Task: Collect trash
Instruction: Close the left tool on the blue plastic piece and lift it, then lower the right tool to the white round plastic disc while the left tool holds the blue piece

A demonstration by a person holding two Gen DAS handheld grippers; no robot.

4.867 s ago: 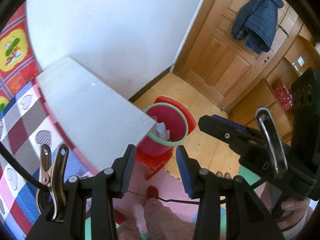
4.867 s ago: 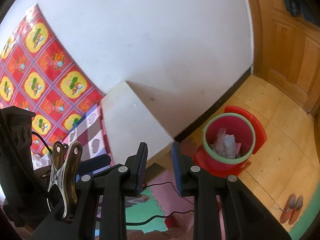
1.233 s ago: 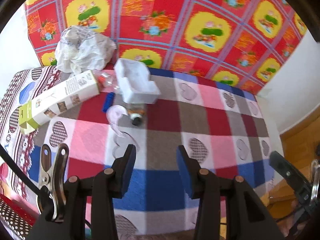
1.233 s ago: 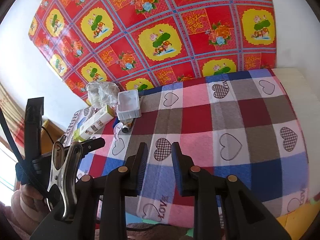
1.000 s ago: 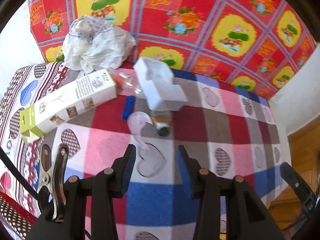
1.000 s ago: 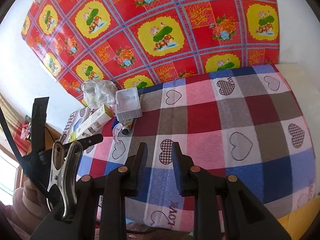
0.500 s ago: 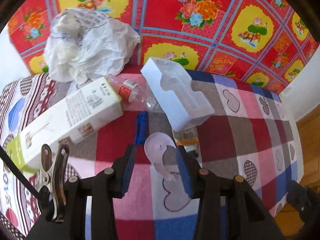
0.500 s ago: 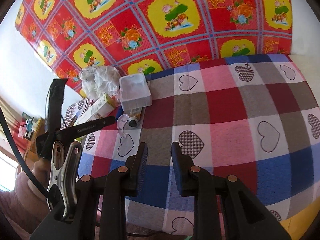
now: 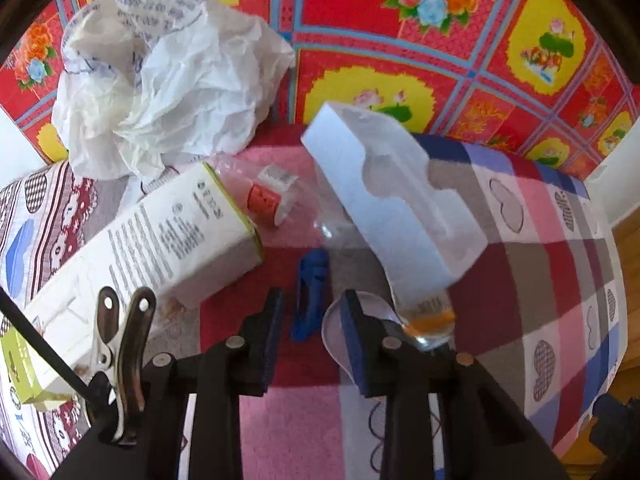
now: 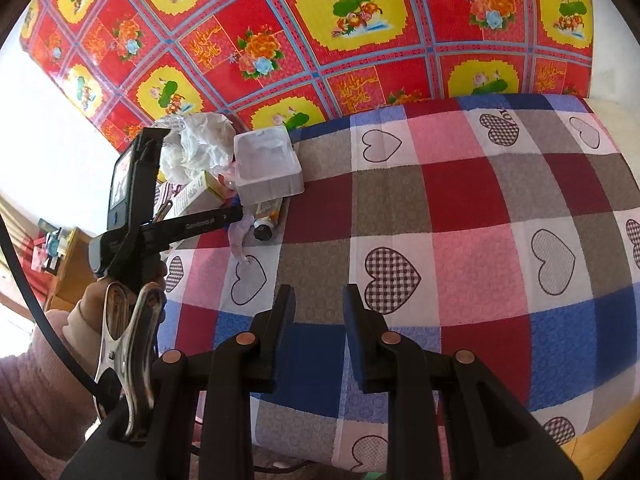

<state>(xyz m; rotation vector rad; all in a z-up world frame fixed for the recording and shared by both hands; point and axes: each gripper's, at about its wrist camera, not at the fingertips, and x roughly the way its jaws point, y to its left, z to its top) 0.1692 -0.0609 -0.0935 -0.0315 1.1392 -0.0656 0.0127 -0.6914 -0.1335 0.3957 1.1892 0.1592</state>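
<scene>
Left gripper (image 9: 312, 320), jaws closing around one blue clip-like piece (image 9: 310, 296), pads not touching. Right gripper (image 10: 318, 308) slightly parted, empty, over checked blanket (image 10: 460, 216) marked "LOVE". One printed carton (image 9: 160, 248), text unreadable.

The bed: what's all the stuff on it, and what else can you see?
Plastic bag: one, white, crumpled, far left by the wall cloth.
Box: one, white with green end, lying below the bag.
Bottle: one, clear with red label, between box and tray.
Tray: one, white, tilted over the bottle.
Clip: one, blue, between the left fingers, untouched.
Spoon: one, clear, beside the clip.
Tube: one, pale with black cap, under the tray's edge.
Blanket: one, checked with hearts.
Wall cloth: one, red and yellow, flowered.
Left gripper: black, blue pads, closing.
Right gripper: black, over bare blanket, holding nothing.
Hand: one, pink sleeve.
</scene>
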